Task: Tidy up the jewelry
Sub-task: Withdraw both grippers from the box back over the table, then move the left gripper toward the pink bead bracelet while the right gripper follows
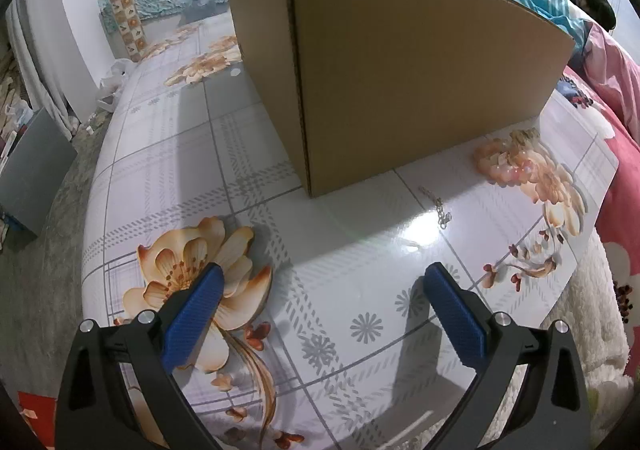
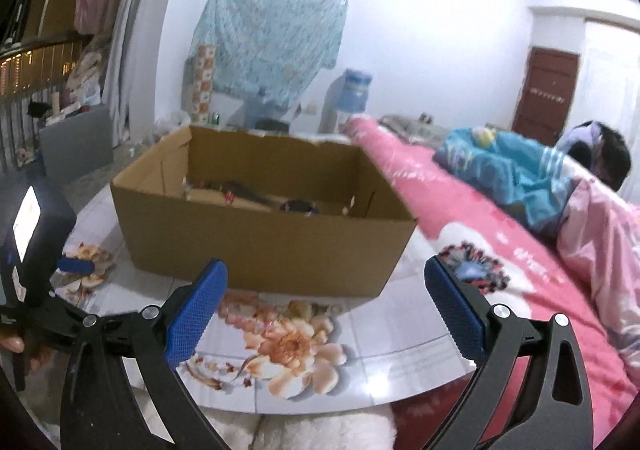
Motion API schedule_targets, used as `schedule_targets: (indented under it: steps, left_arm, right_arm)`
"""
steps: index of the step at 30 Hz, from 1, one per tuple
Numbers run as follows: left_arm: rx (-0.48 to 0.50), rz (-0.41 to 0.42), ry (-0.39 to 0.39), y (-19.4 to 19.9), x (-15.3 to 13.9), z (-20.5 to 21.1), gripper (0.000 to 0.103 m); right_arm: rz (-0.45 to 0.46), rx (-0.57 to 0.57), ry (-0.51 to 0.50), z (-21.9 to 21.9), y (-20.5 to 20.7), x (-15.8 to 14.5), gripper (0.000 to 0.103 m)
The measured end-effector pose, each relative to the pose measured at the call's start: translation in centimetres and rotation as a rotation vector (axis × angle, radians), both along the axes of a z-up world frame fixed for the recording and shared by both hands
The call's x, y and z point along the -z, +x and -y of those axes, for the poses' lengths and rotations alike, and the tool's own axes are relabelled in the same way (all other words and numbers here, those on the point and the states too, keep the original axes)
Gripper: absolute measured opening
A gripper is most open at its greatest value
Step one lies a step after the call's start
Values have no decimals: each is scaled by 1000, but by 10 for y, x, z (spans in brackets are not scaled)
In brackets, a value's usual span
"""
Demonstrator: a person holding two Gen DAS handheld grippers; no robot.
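An open cardboard box (image 1: pixel 400 62) stands on the flower-patterned tabletop (image 1: pixel 192 154). A thin silver chain (image 1: pixel 437 207) lies on the table just in front of the box's near corner. A pink bead bracelet (image 1: pixel 510 170) rests on a flower print to its right. My left gripper (image 1: pixel 324 274) hovers over the table short of the chain, open and empty. The right wrist view looks into the box (image 2: pixel 260 242), where several dark jewelry pieces (image 2: pixel 248 190) lie on the bottom. My right gripper (image 2: pixel 326 266) is open and empty before the box, above the bead bracelet (image 2: pixel 244 320).
A pink flowered bedspread (image 2: pixel 500 250) borders the table on the right, with a person (image 2: pixel 600 154) lying under covers there. The left gripper's body (image 2: pixel 32 234) shows at the left of the right wrist view. A grey panel (image 1: pixel 28 170) stands on the floor at left.
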State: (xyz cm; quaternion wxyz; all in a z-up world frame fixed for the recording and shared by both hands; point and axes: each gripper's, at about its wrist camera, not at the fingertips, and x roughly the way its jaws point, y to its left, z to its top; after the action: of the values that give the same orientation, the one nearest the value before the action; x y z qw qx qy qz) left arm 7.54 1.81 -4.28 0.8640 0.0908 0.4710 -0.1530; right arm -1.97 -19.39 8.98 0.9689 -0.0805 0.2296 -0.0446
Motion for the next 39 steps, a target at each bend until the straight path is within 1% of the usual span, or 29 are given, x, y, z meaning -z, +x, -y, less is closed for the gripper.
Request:
schedule_targets:
  steps: [1,3,4,6,9,12,18,20,21,23,24,28,29,30,31,33,34,36,37,39]
  left_arm:
    - [2,-1,-1,0,0,0,99]
    - [3,-1,0,1,0,0,99]
    - [5,1,-1,1,0,0,99]
    - [6,2,-4,2,0,-1,99]
    - [16,11,-10,2,1,-2,99]
    - [24,21,-14,1,1,-3,99]
    - [38,52,-24,-3,2,-4,98]
    - [45,57,-32,-5,0,-3,96]
    - [54,62,-50,-6,-2,-3,91]
    - [79,81,-86,-10,-8,1,85]
    - [91,90,-93,-11,-10,3,81]
    - [167,136,-102,-19,-21,18,68]
    - [182,138,-103,-20,-22,21,61]
    - [192,138,-104,-20,-23,24,56]
    - [203,135,-103,-20,-24,28,53]
    - [226,119,-107,-18,-23,35,41]
    - [235,107,-104,-17,-22,39,39]
    - [245,93,-88,-14,-19,46,30]
    - [246,87,-79,-11,-16,48,28]
    - [255,73,-48,-9,-12,53,20]
  right_arm:
    - [6,-8,14,1,-1,0,95]
    - [13,-59,68,6,-2,0,95]
    - [12,-103,107,8,-4,2,95]
    - [17,-128,144,10,-6,4,95]
    - [5,-133,127,6,-7,9,95]
    - [-35,-140,135,6,-9,20,95]
    - [-188,-127,204,15,-7,49,94]
    - [-224,-132,229,16,-4,54,89]
    - [-248,-141,251,17,-1,58,85]
    - [-272,-149,277,18,2,61,80]
    - [-281,-153,286,18,4,62,77]
    - [-302,-178,316,16,9,68,69]
    - [-308,-182,318,15,10,71,68]
    - [-312,-185,320,15,11,72,66]
    - [-316,-187,323,14,12,73,65]
    - [-324,-193,334,13,14,76,63]
    - [-326,-194,337,14,15,77,63]
    - [-330,-196,344,15,17,78,62]
    - [-332,-199,347,14,18,79,62]
    - [-334,-200,347,14,20,81,62]
